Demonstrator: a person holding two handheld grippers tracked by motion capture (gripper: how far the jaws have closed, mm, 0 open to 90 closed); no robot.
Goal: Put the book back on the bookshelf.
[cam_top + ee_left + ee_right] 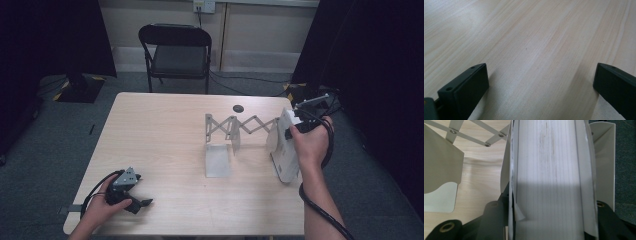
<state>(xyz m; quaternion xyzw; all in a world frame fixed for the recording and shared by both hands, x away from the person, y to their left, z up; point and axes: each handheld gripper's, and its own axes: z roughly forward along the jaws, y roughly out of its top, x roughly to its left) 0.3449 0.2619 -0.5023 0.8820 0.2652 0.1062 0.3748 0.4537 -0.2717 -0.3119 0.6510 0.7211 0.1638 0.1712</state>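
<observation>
While the right gripper point(549, 230) clamps the book point(283, 145) at the table's point(160, 150) right edge, the book could slip floorward. It may also jam against the expanding bookend rack point(235, 131). The left gripper point(142, 204) rests wide open, holding nothing.

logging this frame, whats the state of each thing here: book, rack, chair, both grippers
book: closed, upright on edge, clamped in right gripper at the rack's right end
expanding rack: stretched out, standing on table, slots empty
left gripper: open, empty, resting on the table
right gripper: shut on the book
folding chair: unfolded, empty
</observation>
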